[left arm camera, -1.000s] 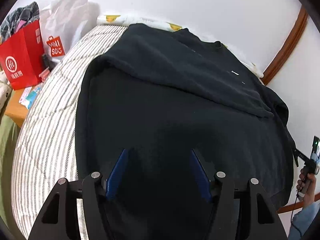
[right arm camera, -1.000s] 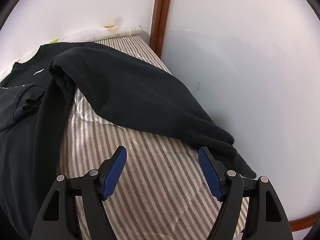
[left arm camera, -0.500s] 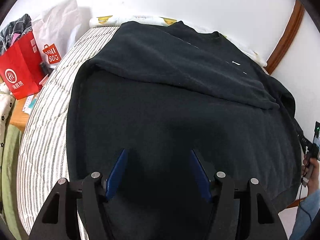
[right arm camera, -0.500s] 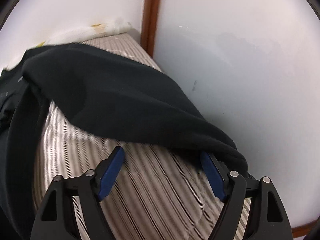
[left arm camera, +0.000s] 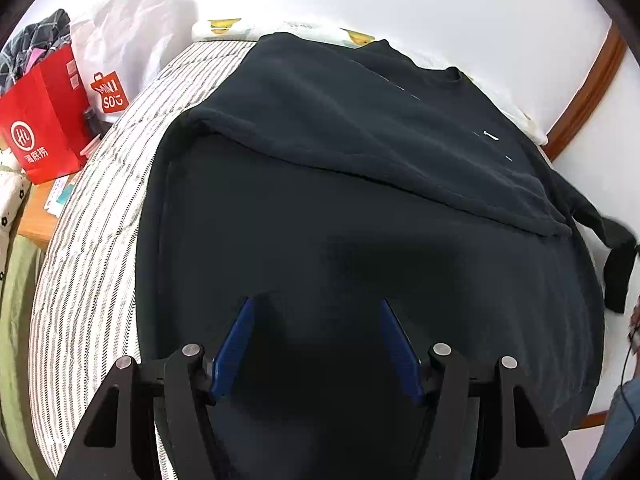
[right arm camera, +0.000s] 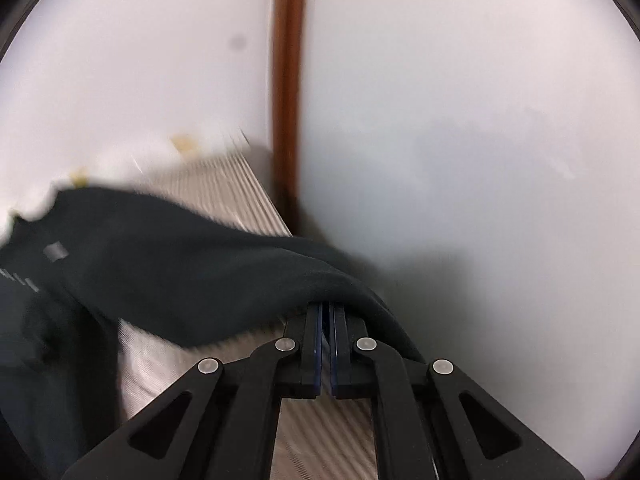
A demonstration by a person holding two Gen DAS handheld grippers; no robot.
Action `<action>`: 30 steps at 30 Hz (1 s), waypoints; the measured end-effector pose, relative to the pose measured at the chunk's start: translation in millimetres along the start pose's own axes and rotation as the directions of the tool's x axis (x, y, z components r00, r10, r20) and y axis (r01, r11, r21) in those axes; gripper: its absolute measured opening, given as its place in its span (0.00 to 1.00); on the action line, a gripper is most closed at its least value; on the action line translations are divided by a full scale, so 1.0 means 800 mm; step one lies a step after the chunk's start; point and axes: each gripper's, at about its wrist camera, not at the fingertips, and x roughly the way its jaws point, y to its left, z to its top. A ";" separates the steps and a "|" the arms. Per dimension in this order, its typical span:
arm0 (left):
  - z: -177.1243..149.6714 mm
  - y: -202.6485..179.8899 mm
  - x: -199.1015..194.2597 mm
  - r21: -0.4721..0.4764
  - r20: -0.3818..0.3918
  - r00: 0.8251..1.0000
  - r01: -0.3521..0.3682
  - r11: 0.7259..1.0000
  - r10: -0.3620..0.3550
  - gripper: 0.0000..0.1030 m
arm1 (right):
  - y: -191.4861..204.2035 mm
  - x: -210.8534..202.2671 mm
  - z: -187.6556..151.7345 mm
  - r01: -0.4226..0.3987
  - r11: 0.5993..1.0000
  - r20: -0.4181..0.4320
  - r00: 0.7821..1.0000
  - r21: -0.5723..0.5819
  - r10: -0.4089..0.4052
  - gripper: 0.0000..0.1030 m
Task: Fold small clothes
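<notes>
A black sweatshirt lies spread across the striped bed, one sleeve already folded over its chest. The right gripper has its fingers pressed together on the other sleeve, near the cuff as far as the blur allows, and the sleeve runs away to the left toward the body. The left gripper hovers wide open over the hem, holding nothing. The pinch itself is hidden under cloth, and the bed's far edge is smeared.
</notes>
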 end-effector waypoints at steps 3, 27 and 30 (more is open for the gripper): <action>-0.001 0.008 -0.002 -0.008 0.008 1.000 0.013 1.000 -0.013 0.60 | 0.054 -0.044 0.036 -0.093 0.994 0.091 0.991 -0.065 0.099 0.02; -0.001 0.054 -0.018 -0.036 0.066 0.998 0.010 0.999 -0.008 0.60 | 0.478 -0.055 -0.093 -0.503 0.717 -0.240 0.864 -0.483 0.444 0.15; -0.003 0.052 -0.020 -0.029 0.077 0.997 0.016 0.999 -0.013 0.60 | 0.475 -0.042 -0.106 -0.510 0.715 -0.308 0.860 -0.478 0.407 0.22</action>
